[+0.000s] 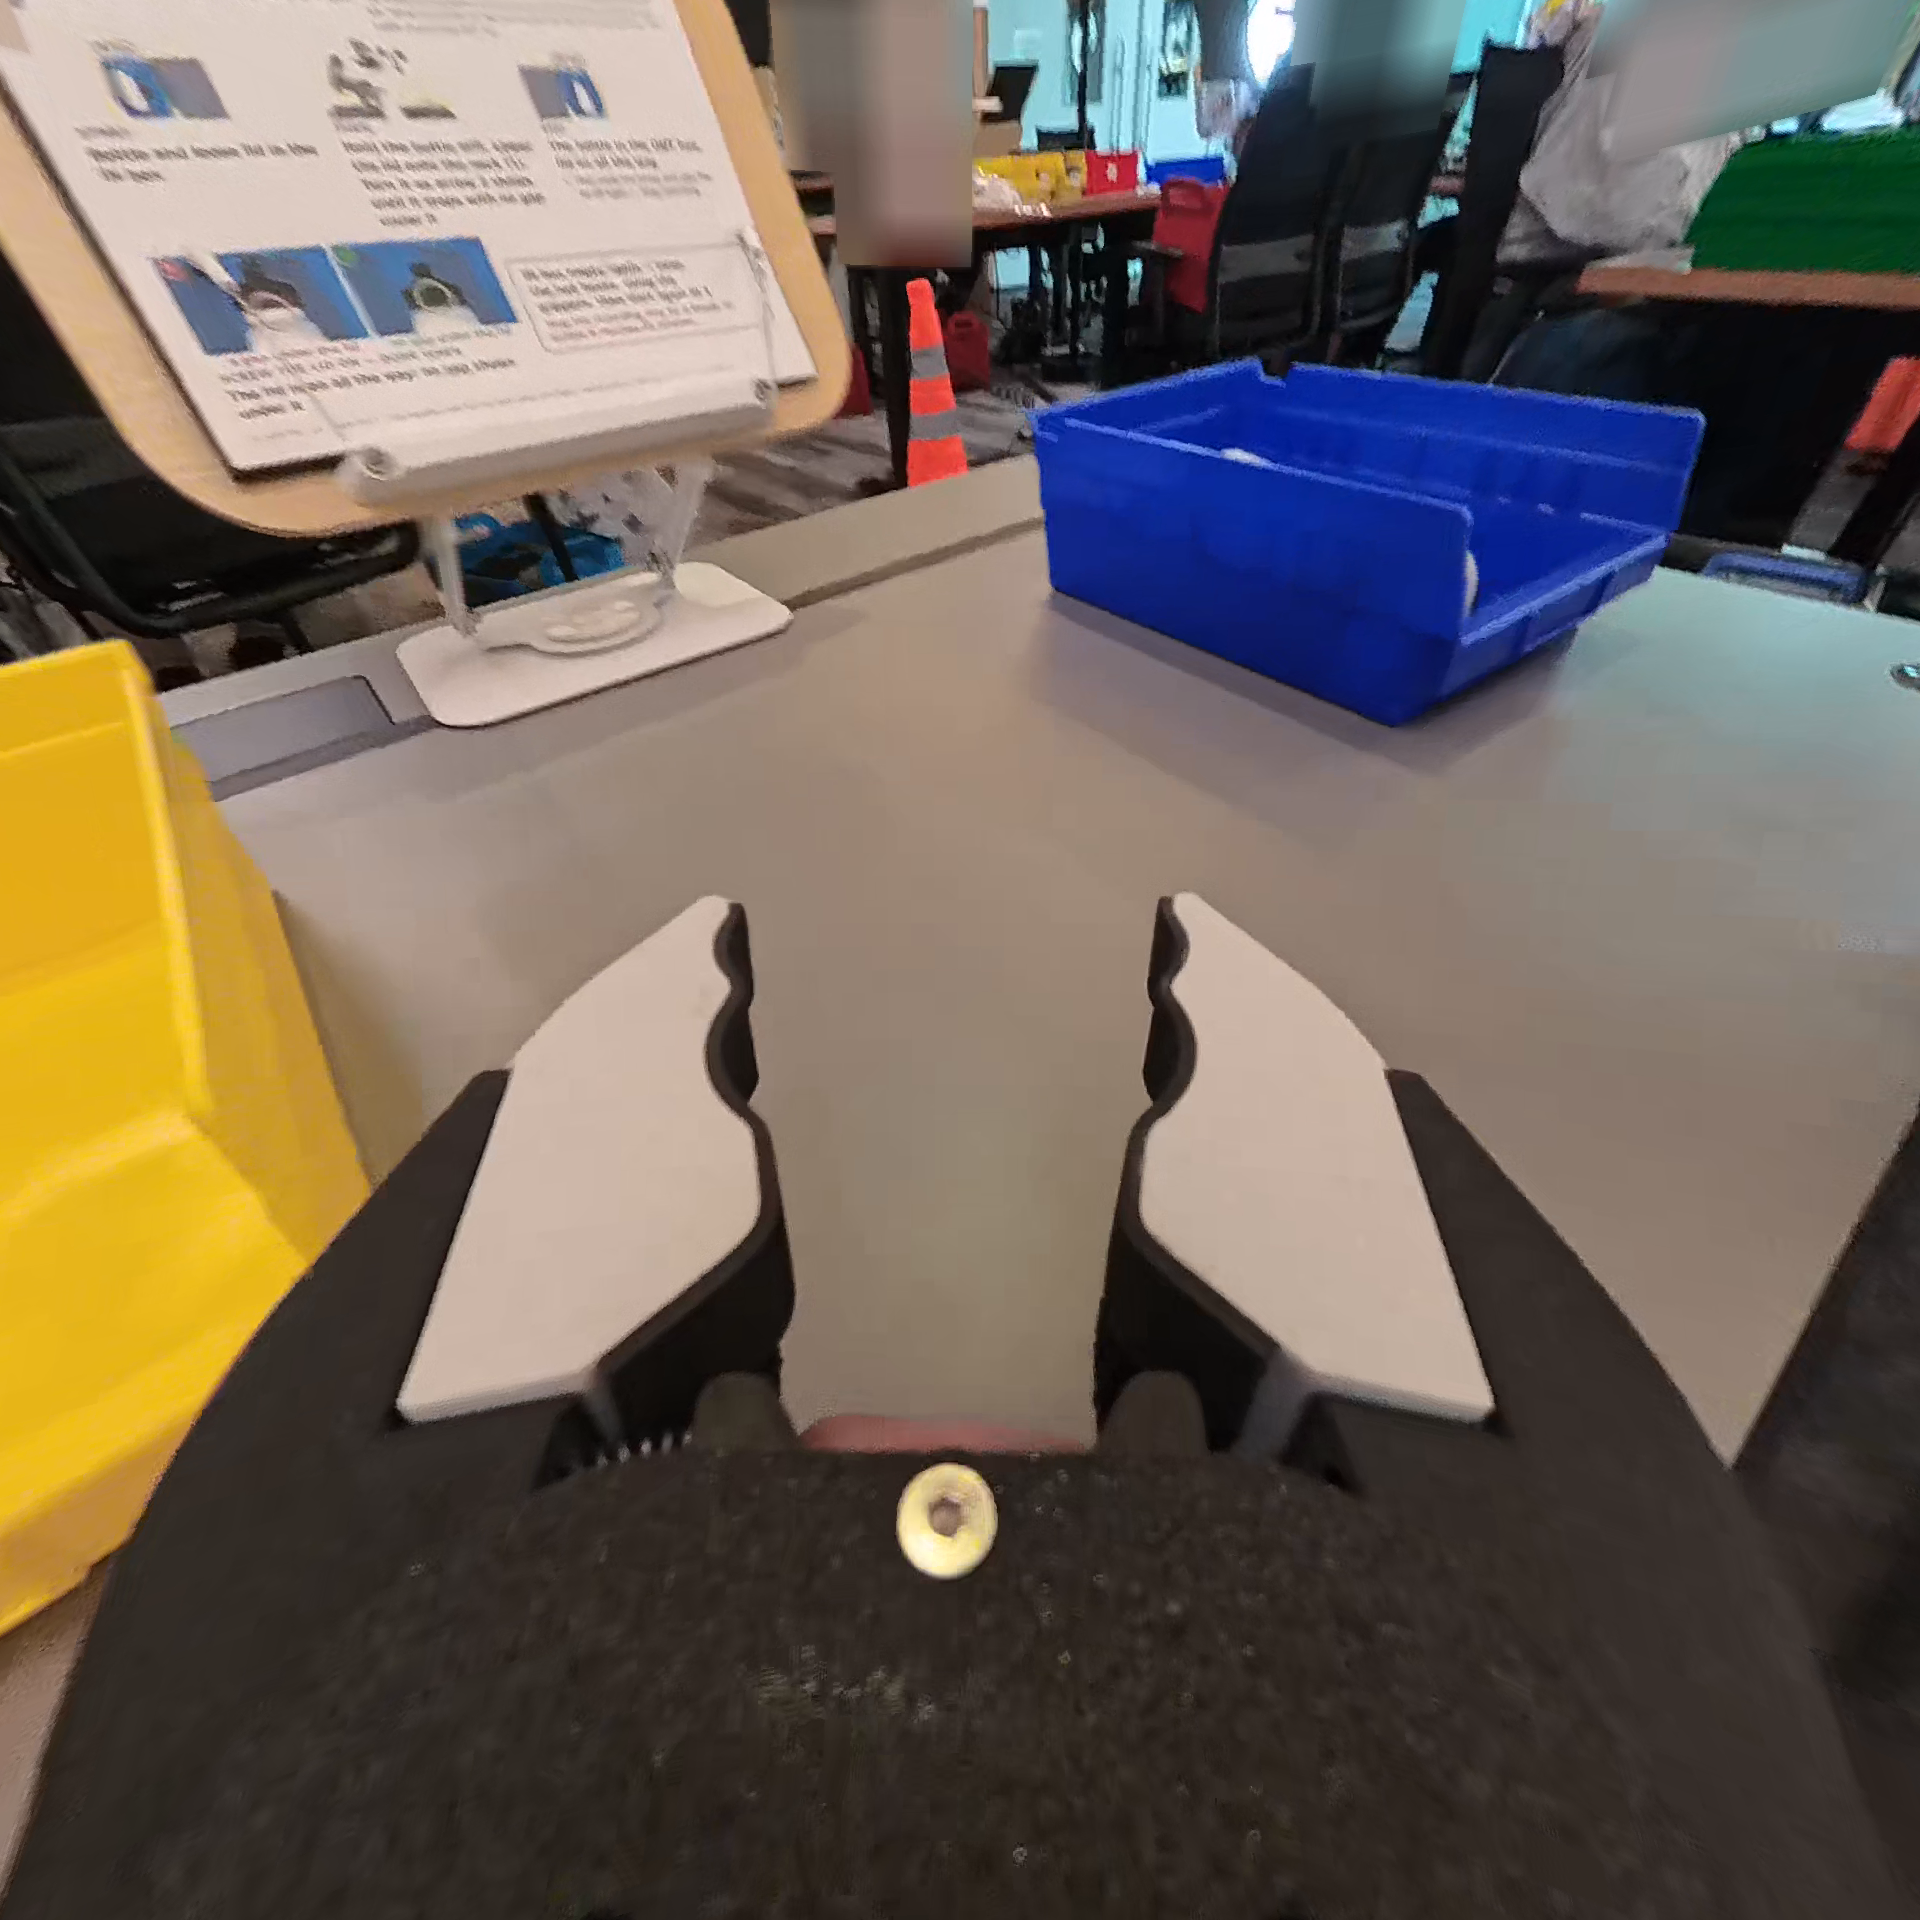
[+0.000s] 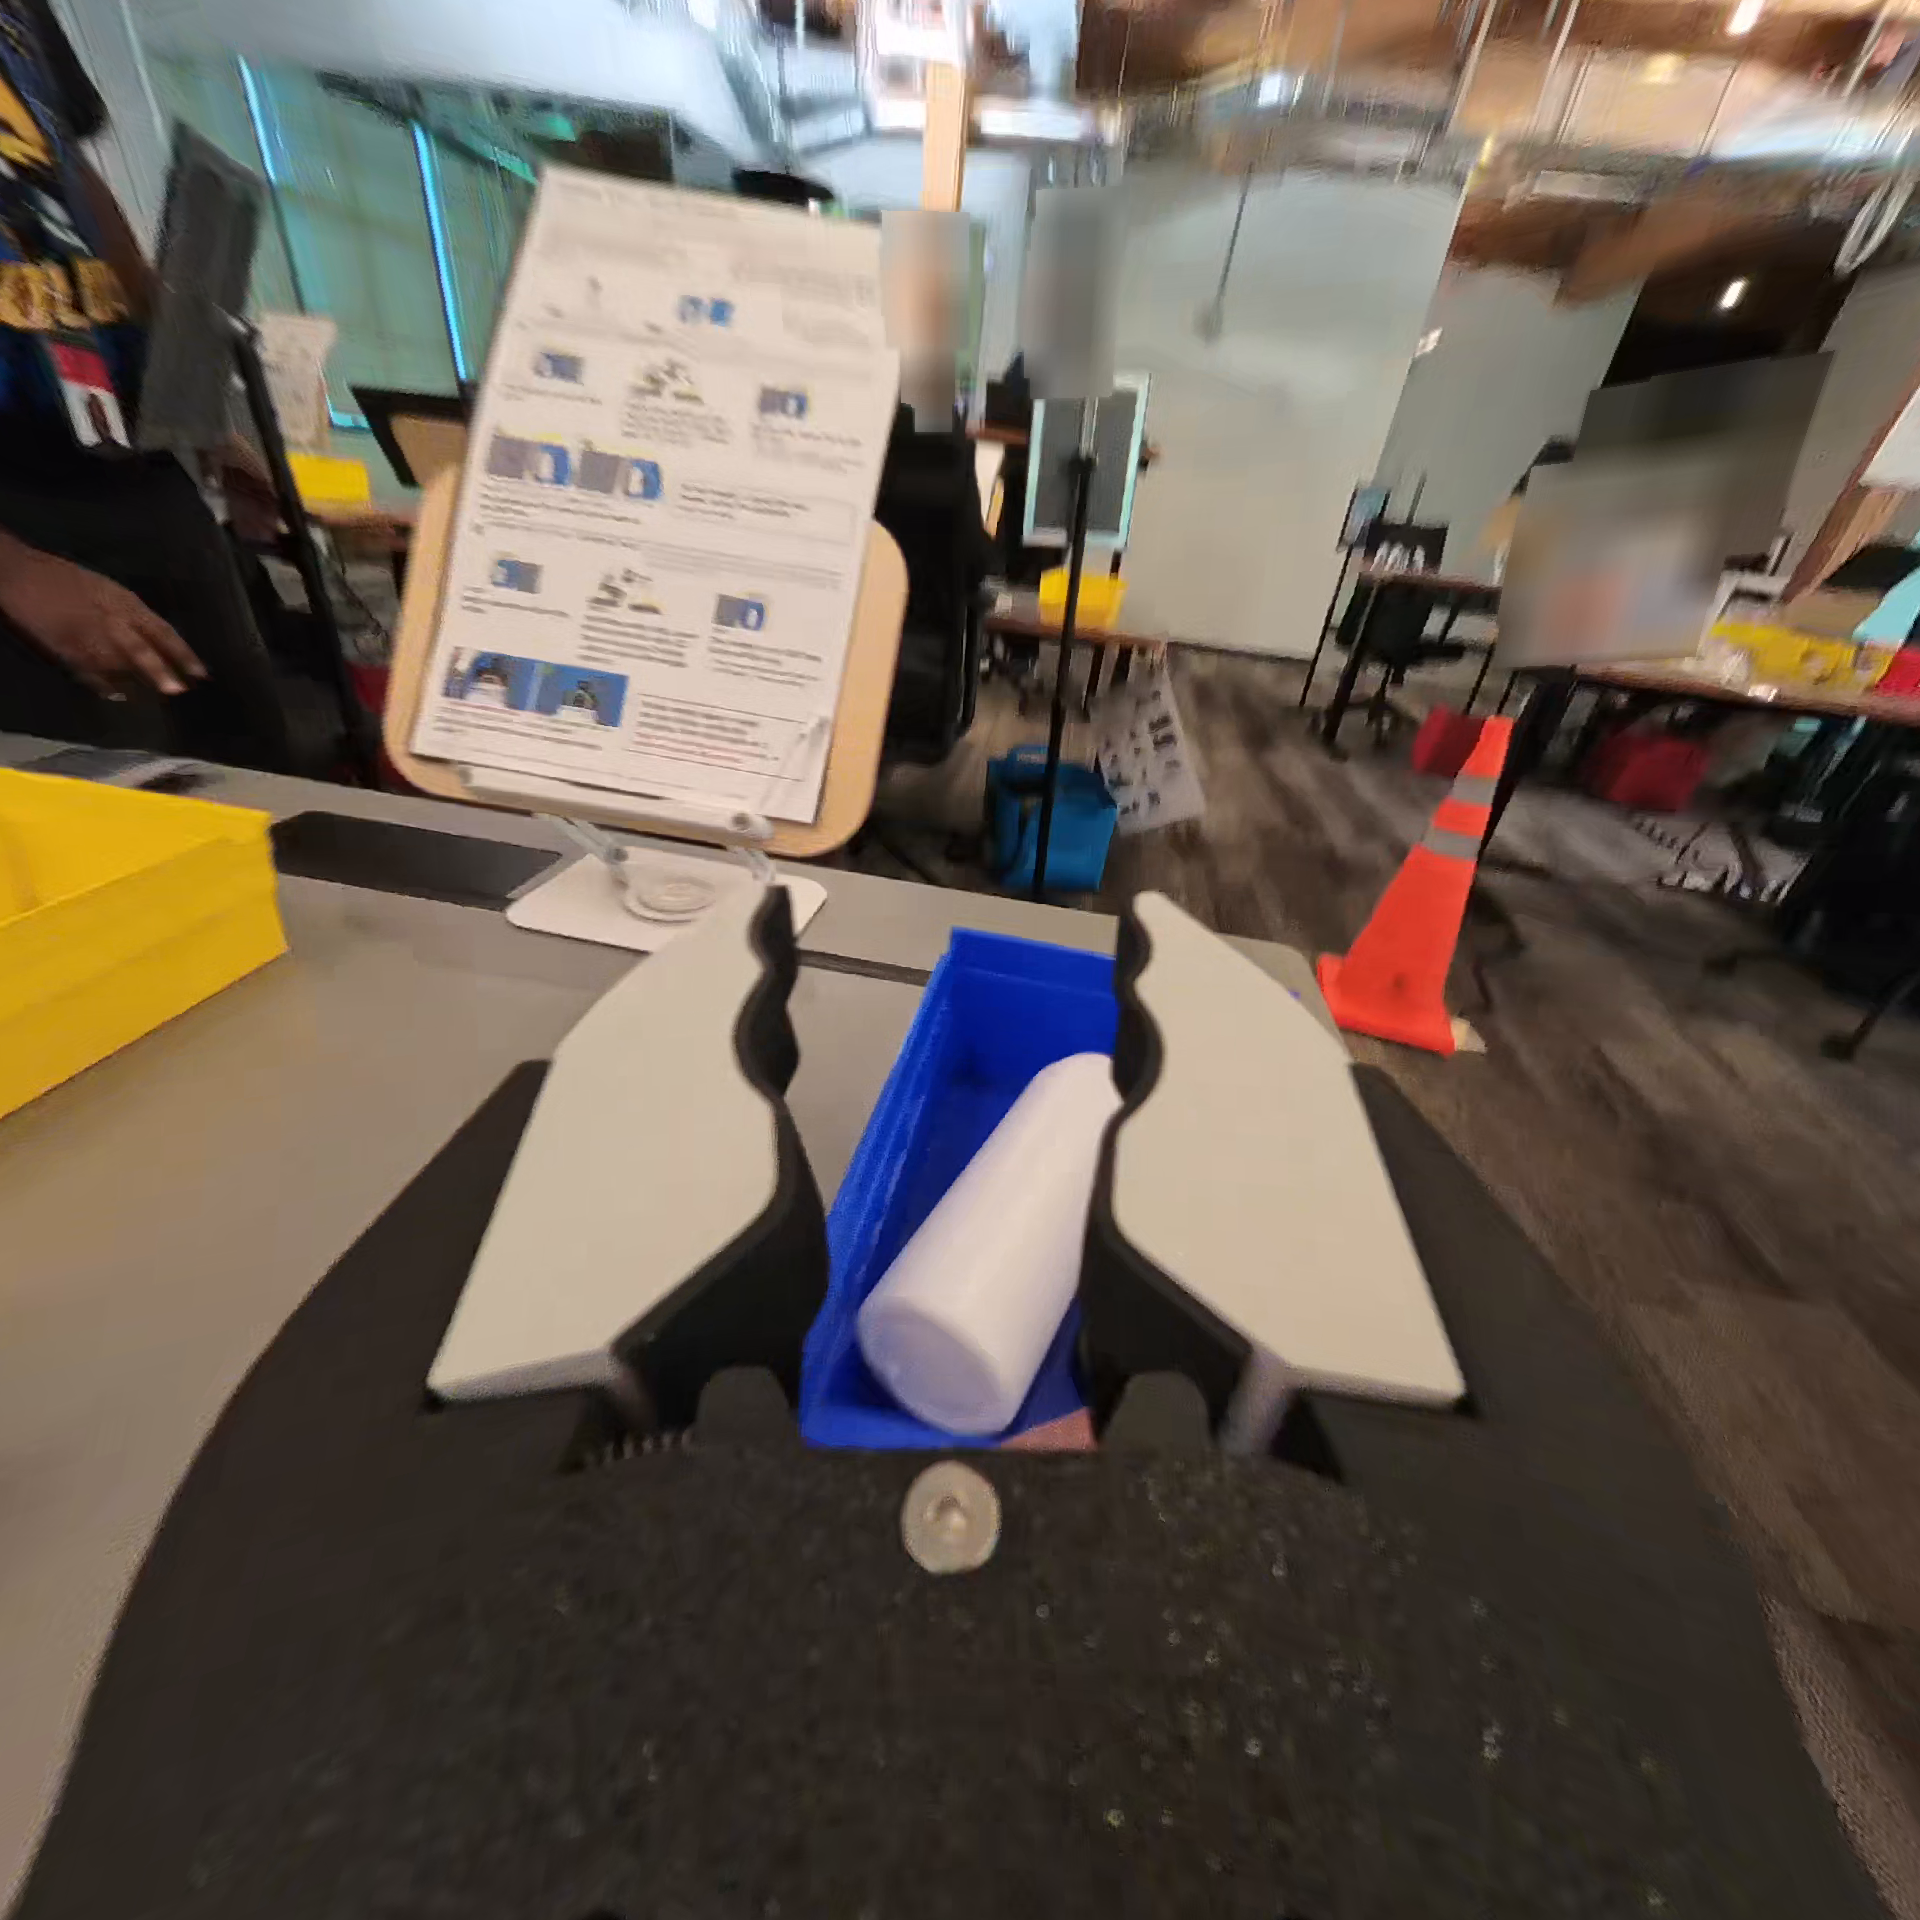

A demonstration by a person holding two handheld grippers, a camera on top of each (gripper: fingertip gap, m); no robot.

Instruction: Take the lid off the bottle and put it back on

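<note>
The fingers of both grippers stand well apart and grip nothing. Over on the left, the left gripper [image 1: 951, 935] hangs low above bare grey bench [image 1: 935, 810], with a yellow bin [image 1: 135, 1039] just beside it on its left and a tilted board on a white stand carrying an instruction sheet [image 1: 416, 208] at the back. Further right sits the blue bin [image 1: 1351, 540], turned at an angle, well apart from those fingers.

The right gripper [image 2: 956, 935] hovers directly over that blue bin [image 2: 997, 987], looking down into it. The white bottle [image 2: 987, 1257] lies on its side inside, flat base toward the camera, the far end leaning toward the right finger [image 2: 1247, 1143]. Its lid end points away and I cannot make out the lid itself.

The step in hand looks like fetching the bottle. To do it cleanly, I'd turn the wrist so the fingers straddle the barrel across its width, drop between the bin walls without clipping them, close around the middle and lift it straight out.

An orange traffic cone [image 2: 1423, 914] stands on the floor to the right.
</note>
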